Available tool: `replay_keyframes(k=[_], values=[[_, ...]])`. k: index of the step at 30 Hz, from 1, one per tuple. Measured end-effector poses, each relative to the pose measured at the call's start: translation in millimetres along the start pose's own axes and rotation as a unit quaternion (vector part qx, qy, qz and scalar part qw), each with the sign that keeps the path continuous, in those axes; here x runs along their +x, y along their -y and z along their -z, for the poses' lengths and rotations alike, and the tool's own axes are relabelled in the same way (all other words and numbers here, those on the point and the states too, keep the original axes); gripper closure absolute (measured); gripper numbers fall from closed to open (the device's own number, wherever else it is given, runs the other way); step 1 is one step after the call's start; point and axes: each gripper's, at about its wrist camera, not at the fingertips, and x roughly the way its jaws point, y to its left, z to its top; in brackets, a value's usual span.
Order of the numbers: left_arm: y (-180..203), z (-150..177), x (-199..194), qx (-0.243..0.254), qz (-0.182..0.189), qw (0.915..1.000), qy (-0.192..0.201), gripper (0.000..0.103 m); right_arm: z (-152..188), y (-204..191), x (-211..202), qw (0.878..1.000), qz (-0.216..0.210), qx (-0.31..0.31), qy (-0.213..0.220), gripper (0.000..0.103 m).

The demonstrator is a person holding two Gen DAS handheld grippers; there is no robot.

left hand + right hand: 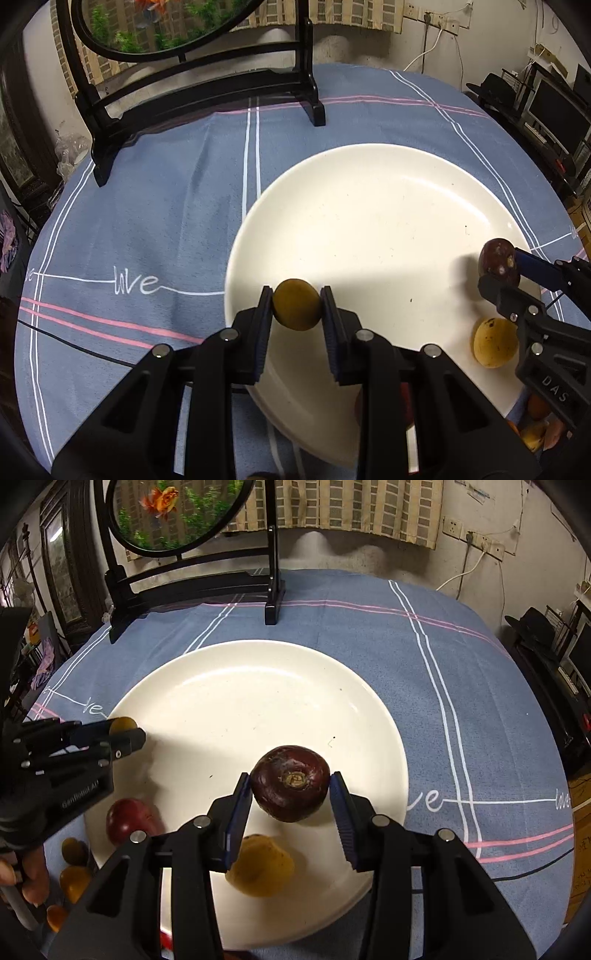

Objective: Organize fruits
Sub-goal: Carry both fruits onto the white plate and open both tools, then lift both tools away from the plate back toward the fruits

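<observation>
Two fruits lay on the plate, each hand-held gripper carried one more over it, left clamped on a yellow fruit, right on a purple fruit, and several waited at lower left.

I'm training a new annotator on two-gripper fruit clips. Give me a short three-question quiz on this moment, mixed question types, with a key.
1. True or false: the left gripper is shut on a small yellow-brown fruit.
2. Which fruit is between the pads of the right gripper?
A. a green apple
B. the dark purple fruit
C. a banana
3. Fill in: the yellow fruit lies on the white ____.

Key
1. True.
2. B.
3. Plate.
</observation>
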Motion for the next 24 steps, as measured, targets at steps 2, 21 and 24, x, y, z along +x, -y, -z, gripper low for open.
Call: replay_keyframes(k=[2,21,24], values=[[1,-1,2,0.001,0.000,1.0000,-0.002,0.077,-2,-1,3,1.000,-0.001,0.003,-0.003,0.059],[1,12,-57,-0.023,-0.009,0.9989,0.040,0.034,17,16,-45,0.996,-0.041,0.070,0.040,0.039],[6,22,-85,-0.017,0.001,0.9979,0.063,0.027,34,16,-65,0.994,-0.053,0.077,0.052,0.039]])
